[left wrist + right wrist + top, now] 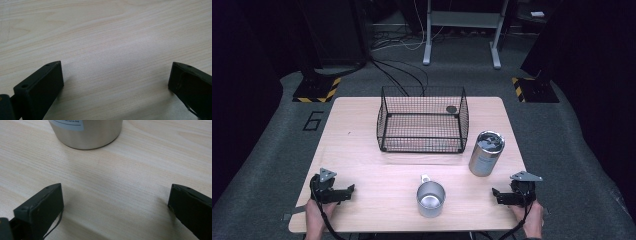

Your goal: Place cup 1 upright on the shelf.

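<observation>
Left gripper (343, 192): jaws wide apart, bare table (112, 37) between.
Right gripper (500, 196): jaws spread, empty.
Can (86, 132): at 11 o'clock beyond right jaws, apart.
Mug (430, 198): between the grippers.

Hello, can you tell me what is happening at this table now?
A person holds a tool in each hand at the table's near edge. The left tool and right tool are both open and hold nothing. A mug stands between them, a steel tumbler before the right tool, and a wire basket farther back. Nothing is gripped yet.
</observation>
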